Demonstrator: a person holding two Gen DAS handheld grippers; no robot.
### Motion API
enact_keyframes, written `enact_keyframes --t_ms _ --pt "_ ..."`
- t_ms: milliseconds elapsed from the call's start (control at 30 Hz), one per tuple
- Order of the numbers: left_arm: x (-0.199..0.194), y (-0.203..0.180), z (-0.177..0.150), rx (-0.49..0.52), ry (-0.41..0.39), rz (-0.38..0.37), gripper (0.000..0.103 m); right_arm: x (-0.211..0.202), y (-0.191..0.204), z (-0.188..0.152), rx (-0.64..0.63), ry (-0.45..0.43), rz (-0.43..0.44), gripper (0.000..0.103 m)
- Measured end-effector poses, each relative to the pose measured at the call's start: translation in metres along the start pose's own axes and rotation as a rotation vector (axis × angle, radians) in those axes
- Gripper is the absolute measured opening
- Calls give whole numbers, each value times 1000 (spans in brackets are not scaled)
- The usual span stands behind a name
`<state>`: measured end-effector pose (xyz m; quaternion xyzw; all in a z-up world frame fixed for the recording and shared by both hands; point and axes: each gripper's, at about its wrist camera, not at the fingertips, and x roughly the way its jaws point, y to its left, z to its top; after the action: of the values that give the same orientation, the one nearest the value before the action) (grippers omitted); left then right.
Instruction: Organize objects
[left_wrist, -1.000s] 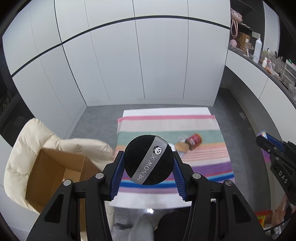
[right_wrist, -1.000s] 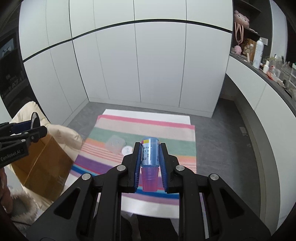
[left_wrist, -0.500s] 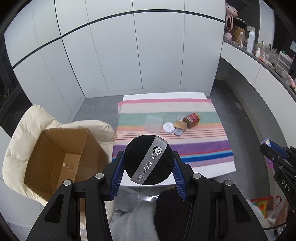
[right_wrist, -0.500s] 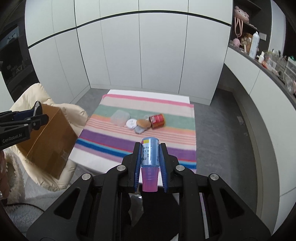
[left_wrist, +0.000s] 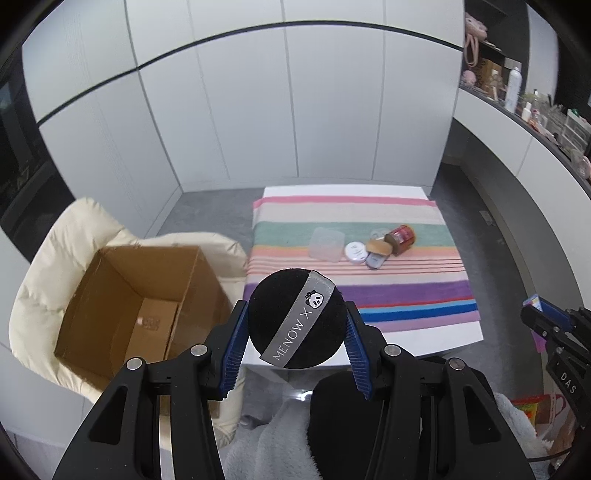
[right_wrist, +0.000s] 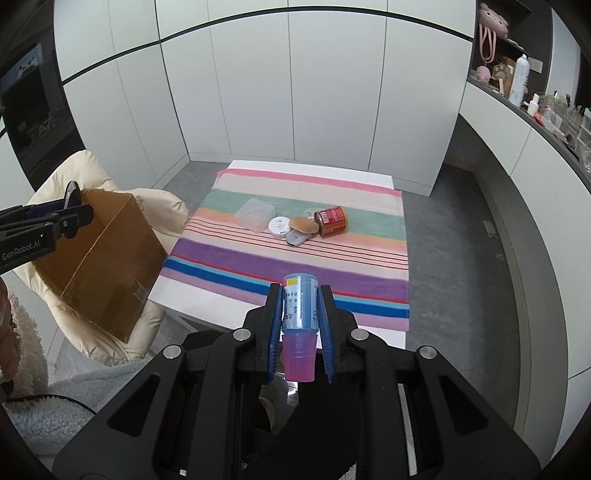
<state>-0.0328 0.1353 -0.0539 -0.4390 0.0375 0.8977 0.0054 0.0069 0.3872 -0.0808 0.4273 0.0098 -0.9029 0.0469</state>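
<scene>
Left gripper (left_wrist: 297, 328) clamps a black puff (left_wrist: 297, 325) (grey MENOW strap); right gripper (right_wrist: 300, 314) pinches a blue bottle (right_wrist: 300, 306), pink cap.

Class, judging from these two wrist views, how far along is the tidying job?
Done: little shows; the brown cardboard box on the cream padded chair looks nearly empty.
In hand: the left gripper clamps a black round powder puff; the right gripper clamps a blue bottle with a pink cap.
Left: a clear plastic case, white round compact, tan sponge and red tin lie on the striped cloth.
</scene>
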Motion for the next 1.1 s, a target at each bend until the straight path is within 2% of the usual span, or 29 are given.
enact_keyframes --t_ms 133,300,633,1100 --pt "5 23 -6 -49 33 14 51 6 9 4 -17 6 8 20" --pt "3 56 -17 -108 49 50 51 15 40 9 -70 10 54 20" --pt "-9 129 -49 -250 73 143 51 29 125 13 -236 23 189 20" --pt "-32 230 -113 -448 123 290 51 42 250 1 -452 65 390 20"
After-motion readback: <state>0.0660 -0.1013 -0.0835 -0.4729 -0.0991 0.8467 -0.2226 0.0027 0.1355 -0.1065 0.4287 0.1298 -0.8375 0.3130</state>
